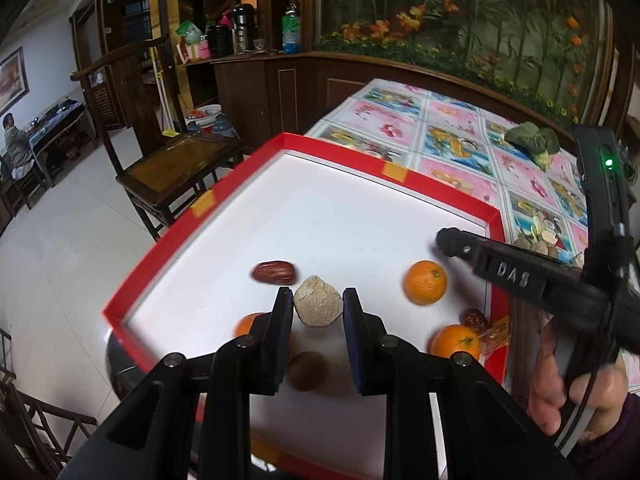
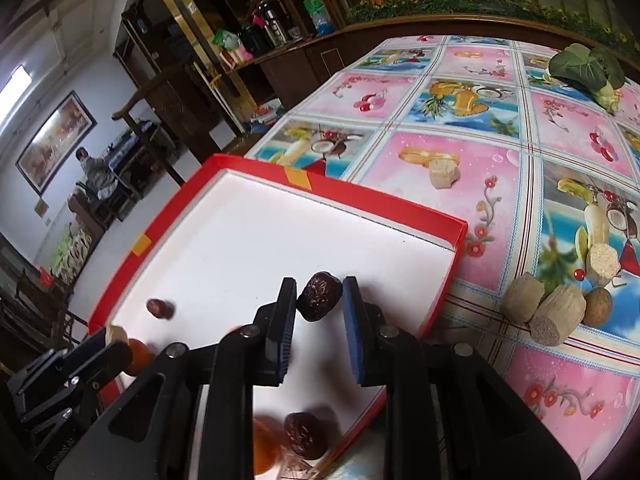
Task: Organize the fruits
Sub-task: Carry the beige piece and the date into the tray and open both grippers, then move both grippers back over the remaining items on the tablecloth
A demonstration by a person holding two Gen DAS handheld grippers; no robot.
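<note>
A red-rimmed white tray (image 1: 192, 216) (image 2: 256, 162) lies at the table's left edge. My left gripper (image 1: 318, 306) is shut on a beige cut cane piece (image 1: 318, 306) and holds it above the tray floor. In the tray lie a red date (image 1: 275, 272), an orange (image 1: 425, 282), a second orange (image 1: 456, 342), a third orange (image 1: 246, 324) behind my left finger, and a date (image 1: 475, 319). My right gripper (image 2: 319, 297) is shut on a dark red date (image 2: 319, 297) above the tray. Another date (image 2: 306, 434) and an orange (image 2: 266, 446) lie below it.
On the fruit-print tablecloth (image 2: 472, 160) lie several beige cane pieces (image 2: 556, 314), a brown round fruit (image 2: 598, 306), one lone piece (image 2: 443, 174) and a leafy green vegetable (image 2: 588, 68). A wooden chair (image 1: 176, 168) stands left of the table. A person (image 1: 16, 148) sits far left.
</note>
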